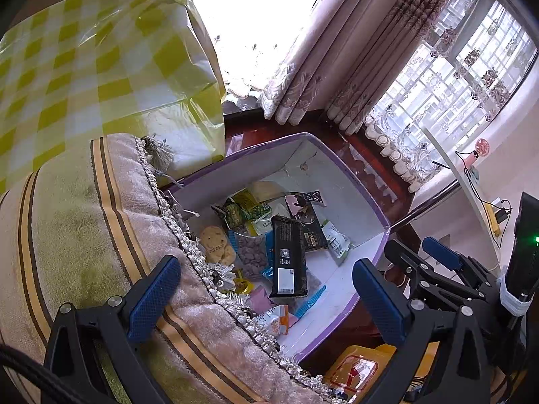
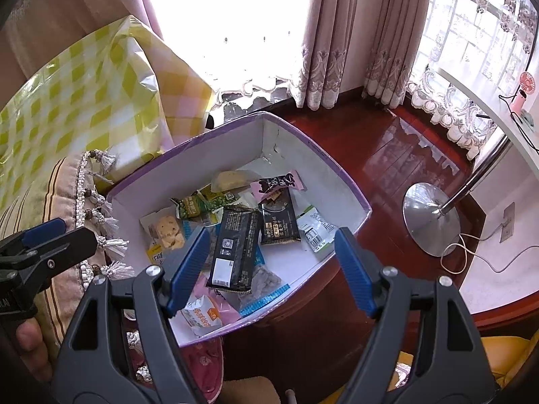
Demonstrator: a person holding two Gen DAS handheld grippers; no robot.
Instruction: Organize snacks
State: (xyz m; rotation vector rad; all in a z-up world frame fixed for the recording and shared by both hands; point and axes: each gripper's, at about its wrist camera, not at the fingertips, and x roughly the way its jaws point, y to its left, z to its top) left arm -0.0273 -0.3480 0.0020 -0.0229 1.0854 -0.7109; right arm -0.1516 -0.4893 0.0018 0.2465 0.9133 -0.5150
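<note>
A white box with a purple rim (image 1: 347, 171) (image 2: 323, 155) stands on the dark wooden floor and holds several snack packets. A long black packet (image 1: 289, 256) (image 2: 235, 249) lies on top in the middle. Green packets (image 1: 244, 210) (image 2: 198, 203), a biscuit pack (image 1: 215, 244) (image 2: 166, 230) and a pink and black packet (image 2: 278, 183) lie around it. My left gripper (image 1: 266, 299) is open and empty above the box's near edge. My right gripper (image 2: 273, 269) is open and empty above the box; it also shows in the left wrist view (image 1: 424, 259).
A fringed striped cushion (image 1: 84, 229) (image 2: 64, 195) lies left of the box. A yellow checked bag (image 1: 101, 67) (image 2: 84, 94) stands behind it. A lamp base (image 2: 431, 219) with a cable sits on the floor to the right. A yellow packet (image 1: 357, 367) lies in front of the box.
</note>
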